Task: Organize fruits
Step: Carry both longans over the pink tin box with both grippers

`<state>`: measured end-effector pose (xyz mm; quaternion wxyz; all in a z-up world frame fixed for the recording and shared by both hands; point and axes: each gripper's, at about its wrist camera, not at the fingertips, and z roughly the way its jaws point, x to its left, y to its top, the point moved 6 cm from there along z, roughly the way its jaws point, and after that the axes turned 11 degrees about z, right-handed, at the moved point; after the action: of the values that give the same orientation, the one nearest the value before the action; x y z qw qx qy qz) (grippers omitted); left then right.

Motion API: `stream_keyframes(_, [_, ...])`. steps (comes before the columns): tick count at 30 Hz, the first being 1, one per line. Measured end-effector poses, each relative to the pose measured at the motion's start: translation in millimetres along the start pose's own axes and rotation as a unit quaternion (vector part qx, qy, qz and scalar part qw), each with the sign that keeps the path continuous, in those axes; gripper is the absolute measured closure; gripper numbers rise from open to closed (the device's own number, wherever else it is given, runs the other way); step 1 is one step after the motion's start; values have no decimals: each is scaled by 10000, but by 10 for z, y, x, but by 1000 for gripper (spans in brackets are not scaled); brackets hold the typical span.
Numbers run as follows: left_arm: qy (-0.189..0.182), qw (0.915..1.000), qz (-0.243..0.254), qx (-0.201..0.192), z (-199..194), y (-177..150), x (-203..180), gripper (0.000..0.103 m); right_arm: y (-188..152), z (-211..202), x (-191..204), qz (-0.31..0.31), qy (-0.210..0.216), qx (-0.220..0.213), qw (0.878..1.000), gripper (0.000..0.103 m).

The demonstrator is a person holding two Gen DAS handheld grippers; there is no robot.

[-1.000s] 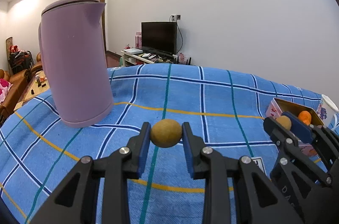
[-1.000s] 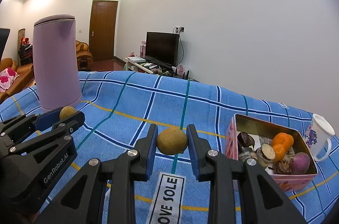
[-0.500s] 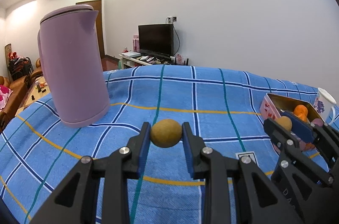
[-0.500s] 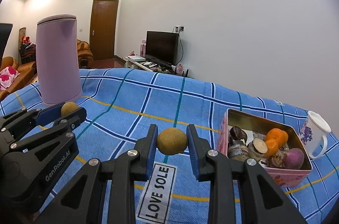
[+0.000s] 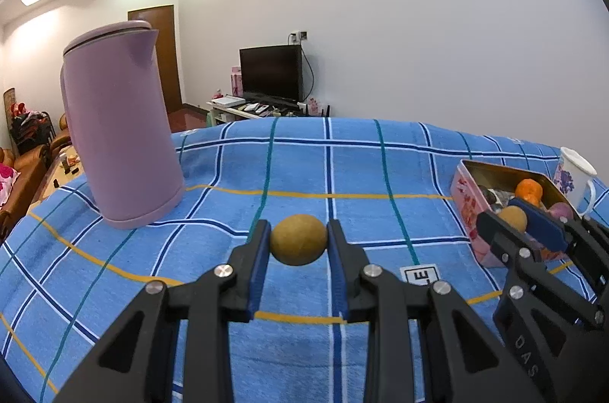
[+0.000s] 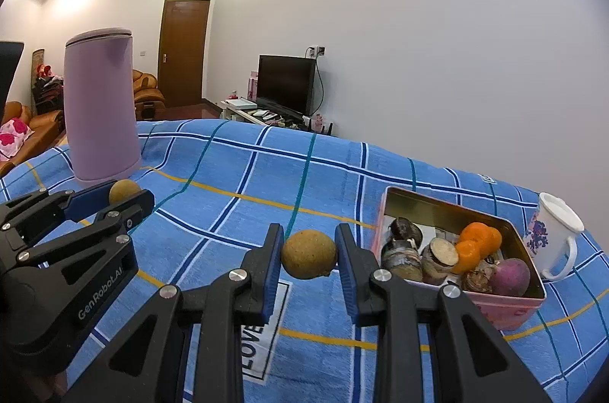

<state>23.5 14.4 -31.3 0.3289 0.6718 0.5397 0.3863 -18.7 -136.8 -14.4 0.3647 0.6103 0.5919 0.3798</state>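
Gripping one round tan-brown fruit [image 5: 298,240], the left gripper [image 5: 298,243] has its blue pads closed against the fruit's two sides, holding it clear above the blue checked cloth [image 5: 342,167] that covers the bench. The right gripper [image 6: 309,256] is closed the same way on a second tan-brown fruit [image 6: 309,253], also held off the cloth. Right of that gripper, near it, sits a pink tin box [image 6: 506,311], open-topped, holding orange citrus [image 6: 475,243], a purple round fruit [image 6: 510,276] and some darker items too small to identify. A white floral mug [image 6: 553,239] stands just beyond the box. A lilac kettle [image 5: 118,125] stands upright on the cloth, far left. Printed label [image 6: 262,330] lies flat under the right gripper.
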Motion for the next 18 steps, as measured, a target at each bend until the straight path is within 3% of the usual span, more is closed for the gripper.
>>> stream_keyframes(18, [-253,9993,276,8,-48,54,-424,72,-12,-78,-441,61,-286,-35,9996,73])
